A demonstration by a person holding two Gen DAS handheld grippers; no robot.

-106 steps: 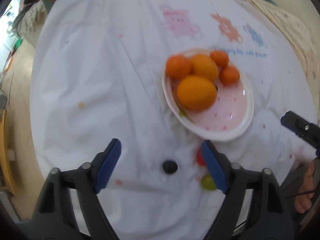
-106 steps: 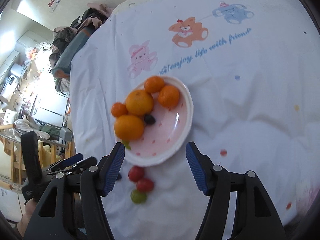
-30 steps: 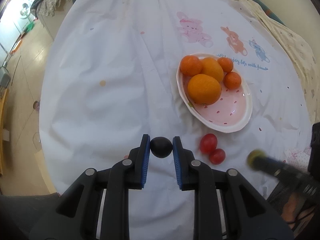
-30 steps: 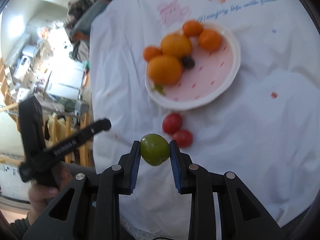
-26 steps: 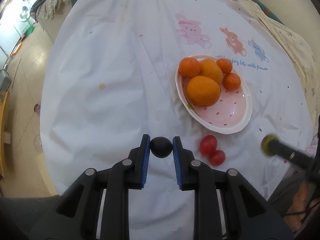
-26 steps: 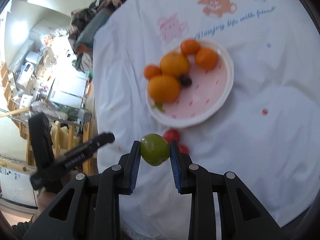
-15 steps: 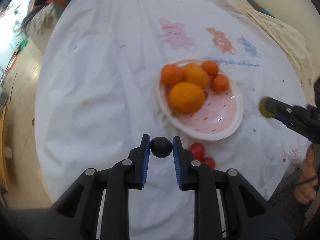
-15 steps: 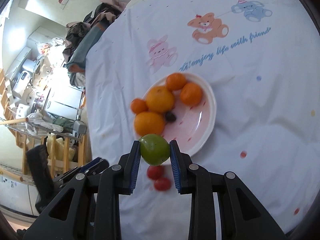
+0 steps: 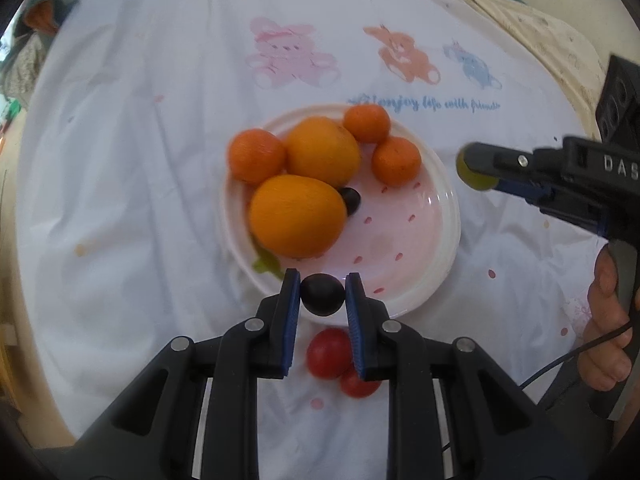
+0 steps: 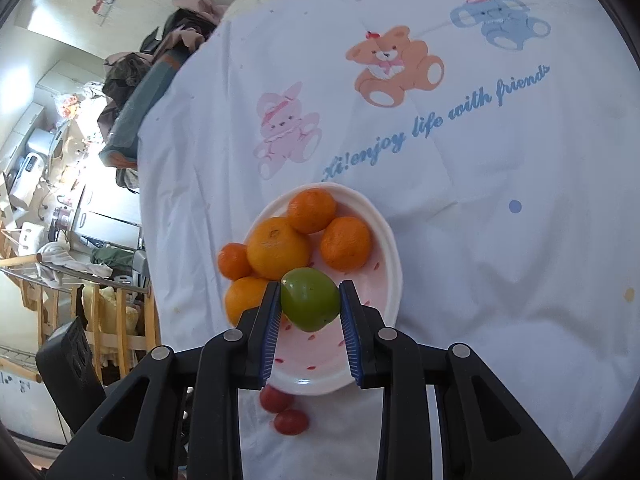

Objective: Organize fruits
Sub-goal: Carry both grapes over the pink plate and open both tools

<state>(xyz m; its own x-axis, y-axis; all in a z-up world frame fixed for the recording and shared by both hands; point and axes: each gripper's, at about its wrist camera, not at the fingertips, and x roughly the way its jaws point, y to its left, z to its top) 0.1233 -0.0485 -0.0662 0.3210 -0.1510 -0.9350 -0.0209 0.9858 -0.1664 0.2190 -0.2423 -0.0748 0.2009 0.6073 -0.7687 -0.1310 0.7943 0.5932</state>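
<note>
The left tool [image 9: 322, 300] is clamped on a small dark plum [image 9: 322, 294], pinched between its two blue pads near the fingertips. In the left wrist view the plum sits right over the near rim of the pink-spotted plate [image 9: 436, 268], at the edge closest to the tool. Just below the plum, between and partly behind the tool's fingers, two red cherry tomatoes [image 9: 329, 353] lie touching each other on the white cloth [image 9: 120, 200] that covers the bench, just outside the plate.

The right tool [image 10: 309, 300] grips a green tomato [image 10: 310, 298] the same way, its pads pressed on both sides of the fruit. In the right wrist view the green tomato hangs over the near half of the plate, in front of the oranges; whether it touches the plate I cannot tell. From the left wrist view this tool reaches in from the right, with the green tomato at its tip beside the plate's right rim, and a hand [image 9: 608, 328] around its handle.

On the plate's far side lie two large oranges [image 9: 298, 214] and three smaller tangerines [image 9: 396, 160] packed close together, one tangerine at the left rim. A second small dark fruit [image 9: 351, 201] rests on the plate against the nearest large orange. A green leaf [image 9: 266, 266] pokes out under that orange at the plate's edge.

Beyond the plate the cloth shows printed bears [image 10: 394, 66] in pink, orange and blue, and a line of blue script. Past the bench's left edge are piled clothes [image 10: 160, 60] and cluttered furniture.
</note>
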